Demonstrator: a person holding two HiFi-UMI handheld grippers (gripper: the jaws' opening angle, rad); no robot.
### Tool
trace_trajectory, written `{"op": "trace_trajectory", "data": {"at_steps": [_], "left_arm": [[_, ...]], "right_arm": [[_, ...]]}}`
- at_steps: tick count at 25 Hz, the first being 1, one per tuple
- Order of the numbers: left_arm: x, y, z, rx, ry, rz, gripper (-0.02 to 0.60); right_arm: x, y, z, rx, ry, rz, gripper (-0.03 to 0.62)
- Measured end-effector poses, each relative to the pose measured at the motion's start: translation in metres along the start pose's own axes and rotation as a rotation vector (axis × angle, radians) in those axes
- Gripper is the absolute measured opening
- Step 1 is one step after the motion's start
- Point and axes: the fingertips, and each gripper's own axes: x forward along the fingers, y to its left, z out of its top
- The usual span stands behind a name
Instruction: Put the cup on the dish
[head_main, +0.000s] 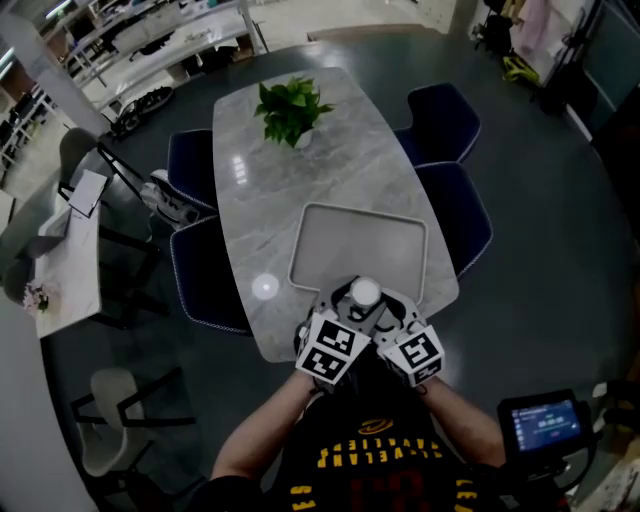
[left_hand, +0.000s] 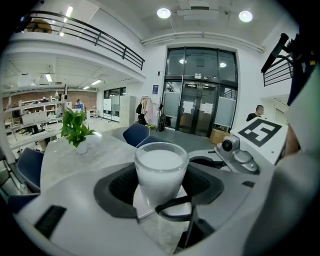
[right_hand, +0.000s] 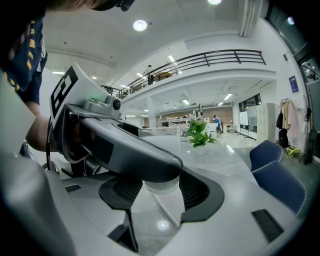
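A white cup (head_main: 365, 293) sits between both grippers at the near rim of the grey rectangular dish (head_main: 330, 225) on the marble table. In the left gripper view the cup (left_hand: 160, 167) fills the gap of my left gripper (left_hand: 160, 187), whose dark pads (left_hand: 117, 187) press its sides. In the right gripper view the cup's base (right_hand: 160, 186) is flanked closely by the pads (right_hand: 197, 190) of my right gripper (right_hand: 160, 192), jaws standing wide. The left gripper's finger (right_hand: 125, 145) crosses in front and hides the cup's middle. Whether the cup rests on the dish or hangs above it is unclear.
A potted green plant (head_main: 292, 110) stands at the table's far end. Dark blue chairs (head_main: 455, 215) line both long sides. The table's near edge (head_main: 275, 350) lies just under the grippers. A small screen (head_main: 545, 422) is at the lower right.
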Motion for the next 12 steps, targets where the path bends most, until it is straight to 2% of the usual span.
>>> {"op": "trace_trajectory", "data": {"at_steps": [7, 12], "left_arm": [[0.026, 0.044, 0.019, -0.025, -0.016, 0.065, 0.264], [0.048, 0.064, 0.026, -0.023, -0.023, 0.086, 0.264]], "right_arm": [[0.038, -0.033, 0.016, -0.026, -0.001, 0.062, 0.235], [0.057, -0.059, 0.017, -0.124, -0.005, 0.067, 0.235]]}}
